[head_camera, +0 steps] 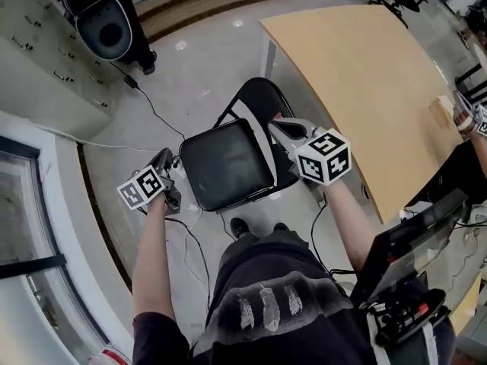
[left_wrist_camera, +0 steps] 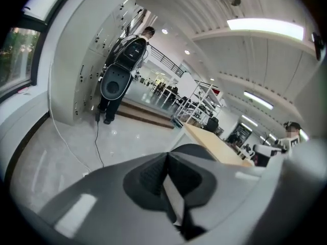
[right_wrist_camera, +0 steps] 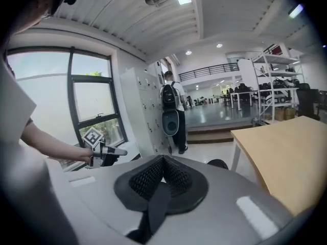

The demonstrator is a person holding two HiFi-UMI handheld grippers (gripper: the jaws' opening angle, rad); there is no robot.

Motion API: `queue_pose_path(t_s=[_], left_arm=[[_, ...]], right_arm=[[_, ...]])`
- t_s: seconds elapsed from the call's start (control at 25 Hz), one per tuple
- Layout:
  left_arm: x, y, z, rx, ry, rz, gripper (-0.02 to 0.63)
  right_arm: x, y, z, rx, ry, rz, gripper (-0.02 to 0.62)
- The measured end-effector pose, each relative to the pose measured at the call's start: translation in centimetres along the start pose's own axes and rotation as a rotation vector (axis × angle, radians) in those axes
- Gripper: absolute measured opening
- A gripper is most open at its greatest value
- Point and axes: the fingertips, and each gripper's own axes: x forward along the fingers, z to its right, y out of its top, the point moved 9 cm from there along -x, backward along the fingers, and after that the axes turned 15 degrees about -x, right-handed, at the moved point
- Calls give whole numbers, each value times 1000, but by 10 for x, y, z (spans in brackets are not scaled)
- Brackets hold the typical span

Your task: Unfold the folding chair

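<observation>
**Both claws shut tight beside the chair**

The folding chair point(head_camera: 251, 139) is seen on the grey floor point(head_camera: 198, 74), just in front of the person's feet. Its black seat point(head_camera: 217, 158) is turned up, and its backrest point(head_camera: 260, 101) is on the far side. A wooden table point(head_camera: 365, 82) is found just to the right of it.

The left gripper point(head_camera: 165, 157) is held by the seat's left edge, with the arm stretched down and forward. The right gripper point(head_camera: 276, 125) is held over the seat's far right corner. Whether the chair is touched there cannot be told.

In the left gripper view the jaws are seen pressed together, and nothing is held between them. The same is seen in the right gripper view.

The whole chair is seen only in the head view. The far room with its shelves point(right_wrist_camera: 271, 80) is seen only in the gripper views. A window point(right_wrist_camera: 92, 106) is seen in the right gripper view, with the left gripper in front of it.
</observation>
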Motion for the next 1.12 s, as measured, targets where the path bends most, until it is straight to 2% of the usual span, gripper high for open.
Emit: queue_pose_path(t_s=[0.16,0.36,0.52,0.84,1.0,1.12], left_arm=[[-11,-20,55,62,-46,36,4],[-23,-51,120,103,-115,56,3],[-35,-76,169,168,-130,62,2],[-71,-93,211,225,-100,97,2],[-100,-99,218,231,-102,154,2],[-123,-97,224,268,-108,193,2]], right_arm=[[-26,-4,-6,-42,55,15,3],[-56,-4,1,-43,107,40,2],[-79,-8,4,-36,147,52,2],[-90,-9,-5,7,246,91,2],[-85,-10,-24,31,306,117,2],[-84,0,-41,22,343,132,2]])
